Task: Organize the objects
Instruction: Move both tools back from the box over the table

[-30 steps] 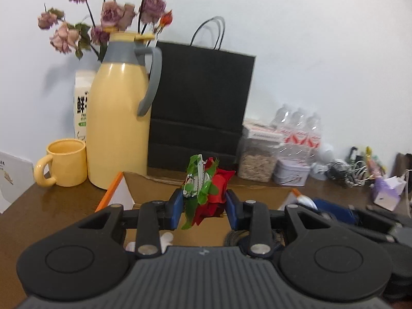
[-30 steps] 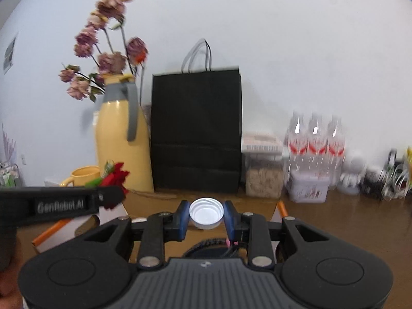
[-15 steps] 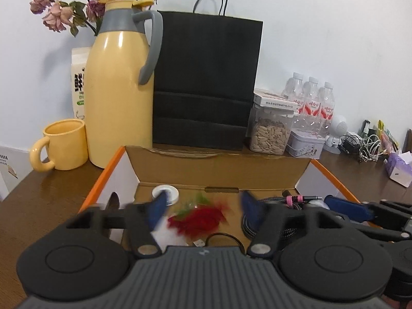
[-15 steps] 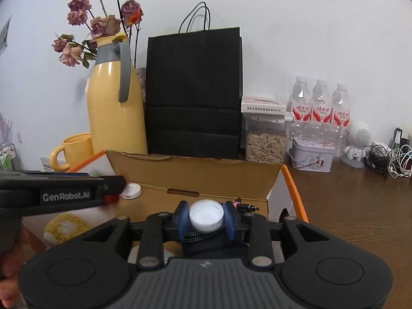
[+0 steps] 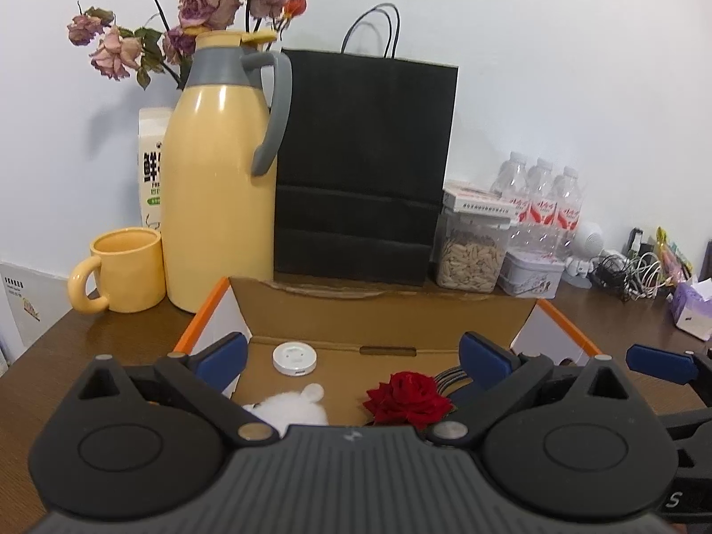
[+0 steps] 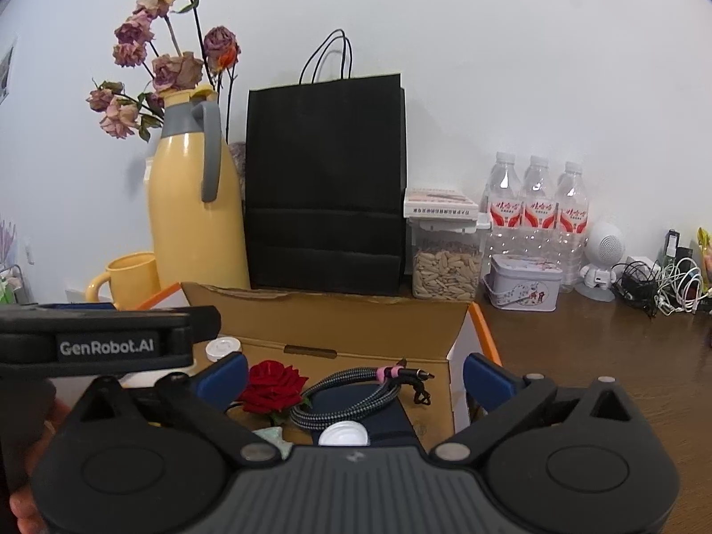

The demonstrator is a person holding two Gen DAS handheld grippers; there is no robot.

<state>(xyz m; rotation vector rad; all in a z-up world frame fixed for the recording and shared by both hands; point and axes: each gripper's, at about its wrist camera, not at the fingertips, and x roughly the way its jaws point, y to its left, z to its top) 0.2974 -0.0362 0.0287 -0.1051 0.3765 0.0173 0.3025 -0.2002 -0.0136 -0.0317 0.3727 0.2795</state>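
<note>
Now both claws have just been opening and stand wide with nothing between them: the left claw [image 5: 351,351] has let go the red rose [image 5: 407,398], the right claw [image 6: 356,371] the white cap [image 6: 343,436], and both things lie inside the cardboard box [image 6: 338,316]. Behind the box on the brown worktop [image 6: 592,356] stand a black paper bag [image 6: 325,187] and a yellow jug [image 5: 218,187], against a white wall.

Both handheld grippers hover side by side, angled slightly downward. The left gripper [image 5: 353,356] has just been opening its jaws, which stand wide with nothing between them. The right gripper [image 6: 356,374] has likewise just spread its blue-padded fingers [image 6: 485,380] fully apart, gripping nothing.
</note>
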